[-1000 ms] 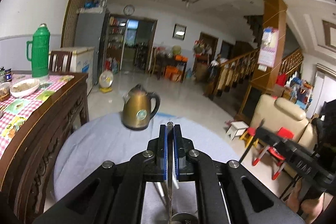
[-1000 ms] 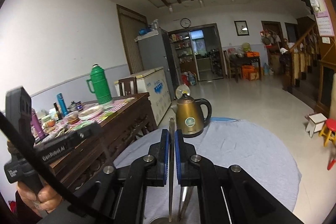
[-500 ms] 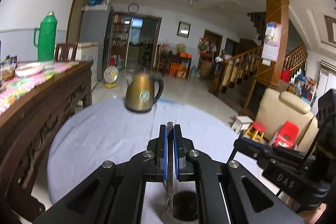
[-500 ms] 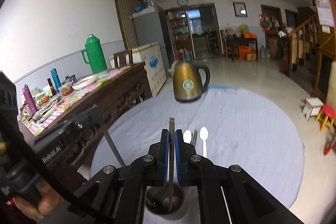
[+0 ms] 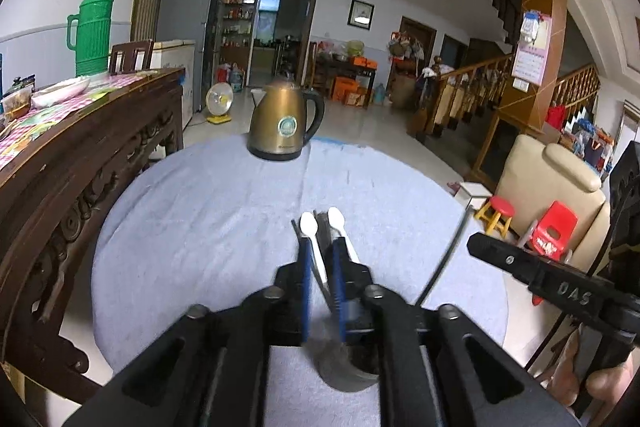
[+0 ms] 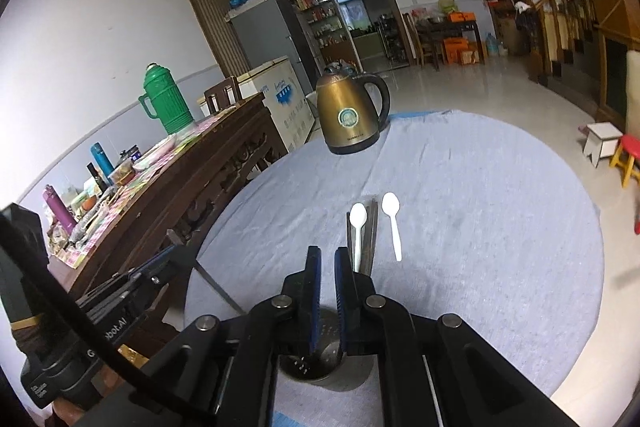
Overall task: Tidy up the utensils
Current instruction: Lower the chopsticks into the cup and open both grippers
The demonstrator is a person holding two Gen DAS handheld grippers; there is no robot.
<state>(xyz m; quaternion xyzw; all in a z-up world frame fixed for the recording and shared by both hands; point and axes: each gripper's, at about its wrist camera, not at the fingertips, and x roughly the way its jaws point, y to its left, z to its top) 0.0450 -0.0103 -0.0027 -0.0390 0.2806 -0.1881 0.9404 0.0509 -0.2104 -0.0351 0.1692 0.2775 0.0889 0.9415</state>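
Two white plastic spoons (image 6: pixel 358 223) (image 6: pixel 392 221) lie on the round blue-clothed table (image 6: pixel 480 227) with dark chopsticks (image 6: pixel 373 231) between them; they also show in the left wrist view (image 5: pixel 310 229). A metal utensil holder (image 6: pixel 320 359) stands under my right gripper (image 6: pixel 327 255), which is open and empty above it. My left gripper (image 5: pixel 322 247) is open just above the holder (image 5: pixel 352 367), with nothing held between its pads. A thin dark stick (image 5: pixel 444 259) leans at the right in the left wrist view.
A bronze kettle (image 6: pixel 352 115) stands at the table's far edge. A carved wooden sideboard (image 6: pixel 192 187) with a green thermos (image 6: pixel 164 99) and clutter runs along the left. A beige armchair (image 5: pixel 552 179) and small stools (image 5: pixel 500 213) are on the right.
Both grippers tilted down toward the table and opened. The thin utensils they held are out of the jaws. The spoons and chopsticks have come into view.
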